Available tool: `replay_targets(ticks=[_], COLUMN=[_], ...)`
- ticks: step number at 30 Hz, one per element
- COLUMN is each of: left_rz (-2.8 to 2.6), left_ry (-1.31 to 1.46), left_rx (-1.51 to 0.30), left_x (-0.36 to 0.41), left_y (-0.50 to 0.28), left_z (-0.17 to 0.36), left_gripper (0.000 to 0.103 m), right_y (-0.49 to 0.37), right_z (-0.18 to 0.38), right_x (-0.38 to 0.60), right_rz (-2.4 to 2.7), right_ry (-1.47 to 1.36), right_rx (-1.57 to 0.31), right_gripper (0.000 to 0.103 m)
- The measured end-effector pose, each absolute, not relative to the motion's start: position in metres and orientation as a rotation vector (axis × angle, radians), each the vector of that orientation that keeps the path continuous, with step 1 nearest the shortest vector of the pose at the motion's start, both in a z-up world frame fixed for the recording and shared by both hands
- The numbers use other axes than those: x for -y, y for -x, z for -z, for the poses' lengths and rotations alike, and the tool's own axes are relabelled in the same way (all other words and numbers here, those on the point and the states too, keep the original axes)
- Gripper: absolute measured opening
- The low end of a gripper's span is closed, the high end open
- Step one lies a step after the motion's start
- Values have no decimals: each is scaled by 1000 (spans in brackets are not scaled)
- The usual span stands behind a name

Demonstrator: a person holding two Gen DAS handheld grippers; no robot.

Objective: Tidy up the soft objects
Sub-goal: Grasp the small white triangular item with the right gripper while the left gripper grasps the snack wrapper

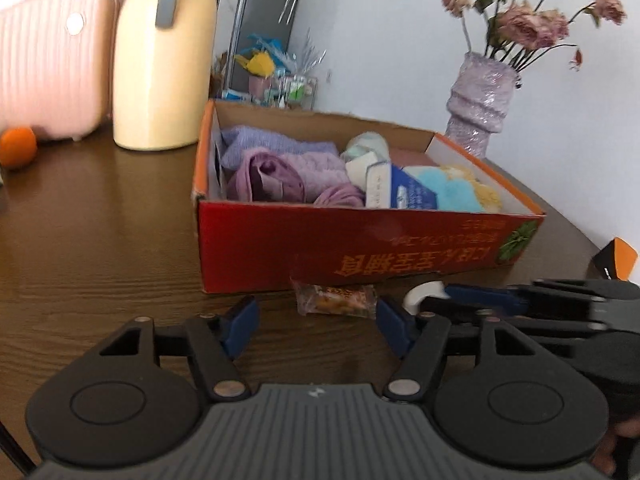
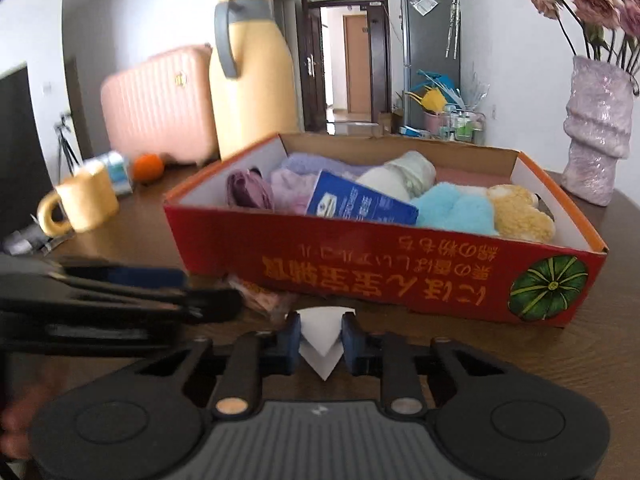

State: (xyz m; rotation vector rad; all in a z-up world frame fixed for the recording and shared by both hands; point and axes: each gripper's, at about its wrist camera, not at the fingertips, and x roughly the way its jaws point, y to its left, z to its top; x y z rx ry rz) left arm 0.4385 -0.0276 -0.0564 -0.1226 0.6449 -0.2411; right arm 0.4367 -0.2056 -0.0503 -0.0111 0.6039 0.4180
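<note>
A red cardboard box (image 1: 360, 248) (image 2: 360, 252) on the wooden table holds purple towels (image 1: 280, 168), a white roll (image 2: 404, 172), a blue packet (image 2: 360, 204), a light blue plush (image 2: 452, 208) and a yellow plush (image 2: 520, 216). My left gripper (image 1: 316, 324) is open and empty, just in front of a clear snack wrapper (image 1: 336, 300) lying by the box. My right gripper (image 2: 321, 340) is shut on a white folded piece (image 2: 322, 344), low over the table before the box; it also shows in the left wrist view (image 1: 424, 294).
A yellow thermos jug (image 1: 164, 60) (image 2: 252, 76), a pink suitcase (image 1: 48, 60), an orange (image 1: 18, 146) and a yellow mug (image 2: 80, 200) stand at the back left. A lilac vase (image 2: 596, 132) with dried flowers stands at the right.
</note>
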Motion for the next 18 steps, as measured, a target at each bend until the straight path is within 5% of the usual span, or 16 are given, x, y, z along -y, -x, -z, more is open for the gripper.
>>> replay_targets(ticks=[5,7,10,18], left_rz=[260,256,244,239], left_ry=[94,95,92,104], left_rx=[-673,-673,-659,-612], left_x=[40,42,41,43], left_y=[-458,-461,-459,-443], left_z=[63,63,64,55], left_gripper=[60,41,27,16], right_y=[-434,-432,-429,-424], right_z=[47,47,46,47], right_x=[234,237,233,228], right_rz=[-379,-370,-362,-372], right_ry=[-94,-106,-80,-63], right_rx=[-555,-539,-517,-507], right_gripper=[18,18,18,18])
